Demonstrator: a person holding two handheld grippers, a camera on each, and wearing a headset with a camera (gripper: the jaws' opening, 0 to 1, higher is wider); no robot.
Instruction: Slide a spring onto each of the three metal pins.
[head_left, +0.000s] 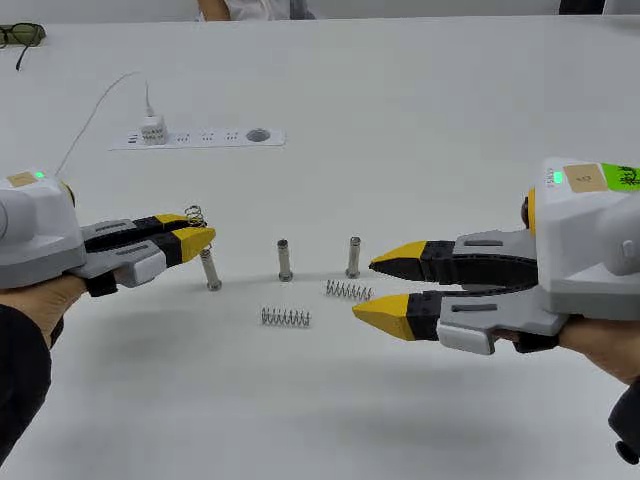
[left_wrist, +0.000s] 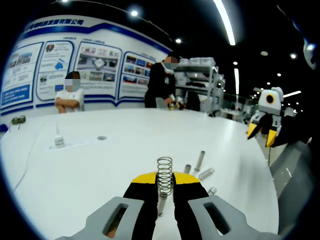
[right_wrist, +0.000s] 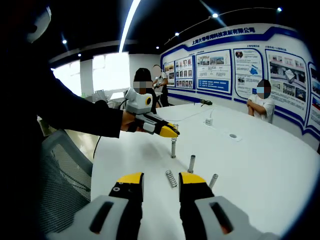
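Three metal pins stand upright in a row on the white table: left pin (head_left: 209, 268), middle pin (head_left: 284, 259), right pin (head_left: 353, 256). My left gripper (head_left: 197, 236) is shut on a spring (head_left: 194, 214), held upright just above the left pin. The left gripper view shows that spring (left_wrist: 164, 175) between the yellow tips, with the pin (left_wrist: 161, 202) under it. Two loose springs (head_left: 286, 317) (head_left: 348, 290) lie in front of the pins. My right gripper (head_left: 378, 287) is open, just right of the nearer spring (right_wrist: 171, 178) and holding nothing.
A white power strip (head_left: 200, 137) with a plugged charger and cable lies further back on the table. Glasses (head_left: 20, 35) rest at the far left corner. People sit and stand beyond the table's far edge.
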